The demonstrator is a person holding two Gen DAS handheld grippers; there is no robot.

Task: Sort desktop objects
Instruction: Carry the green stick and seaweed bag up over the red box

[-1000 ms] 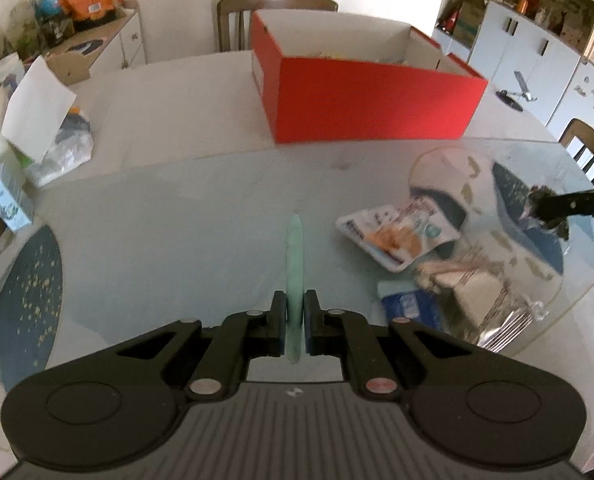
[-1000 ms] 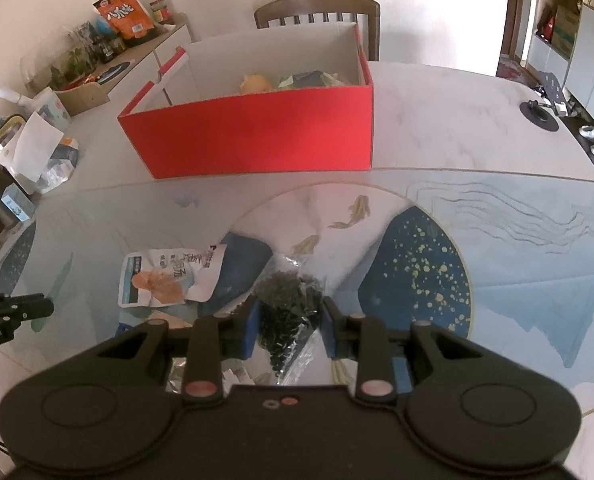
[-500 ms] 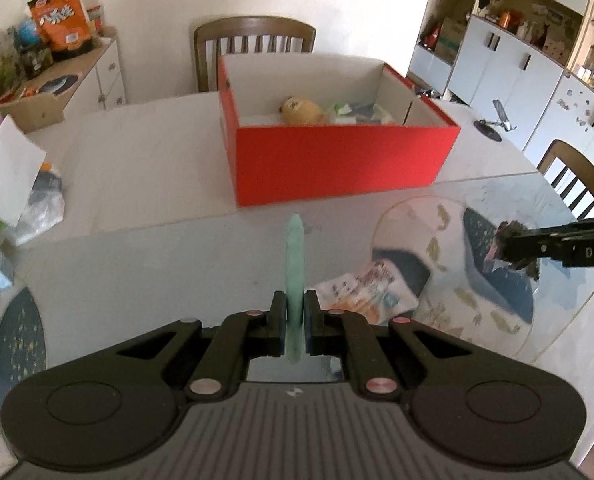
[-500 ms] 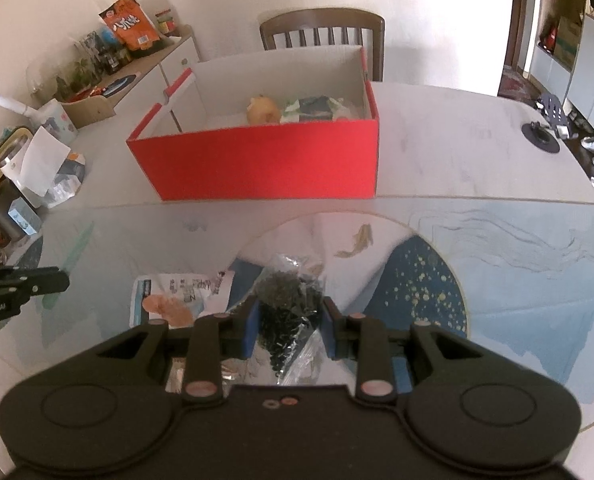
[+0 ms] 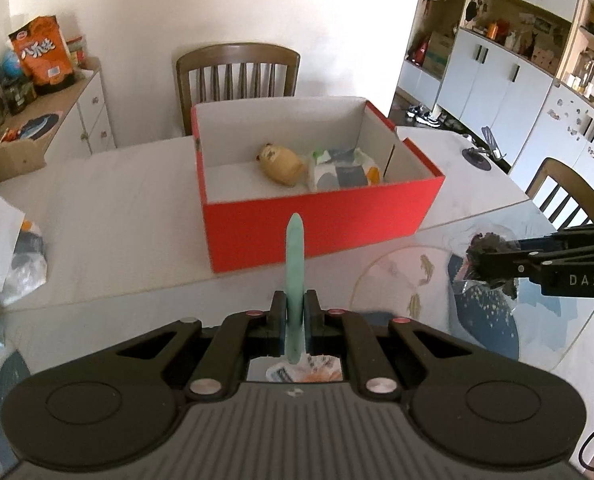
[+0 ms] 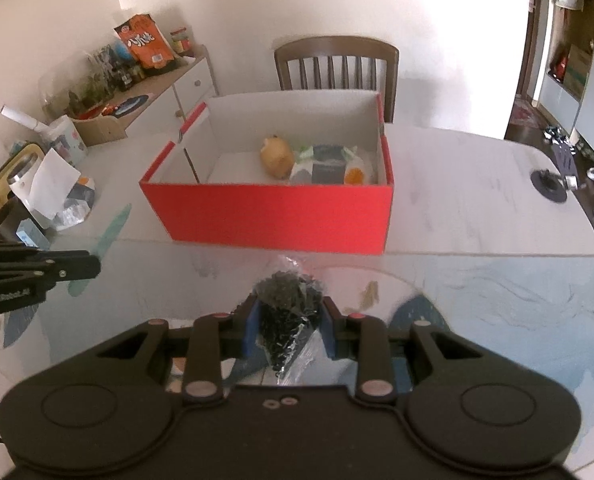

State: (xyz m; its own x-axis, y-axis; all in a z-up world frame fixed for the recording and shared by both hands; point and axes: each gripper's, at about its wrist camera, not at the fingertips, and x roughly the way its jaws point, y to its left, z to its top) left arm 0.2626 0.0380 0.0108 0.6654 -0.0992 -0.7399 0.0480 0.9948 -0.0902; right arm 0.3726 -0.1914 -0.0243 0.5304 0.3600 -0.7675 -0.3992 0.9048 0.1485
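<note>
The left gripper (image 5: 295,312) is showing a matte black body with a ribbed grey panel at the back, two round recessed discs on its sides, and slim black fingers (image 5: 277,312). Silver bolts and small red-capped pins are sitting along its linkage arms. The right gripper (image 6: 289,326) is wearing the same black shell, discs, silver bolts and red pins, but its pads (image 6: 252,326) are blue. White lettering is marking the side of each one, and a thin black cable is trailing at the edge.
</note>
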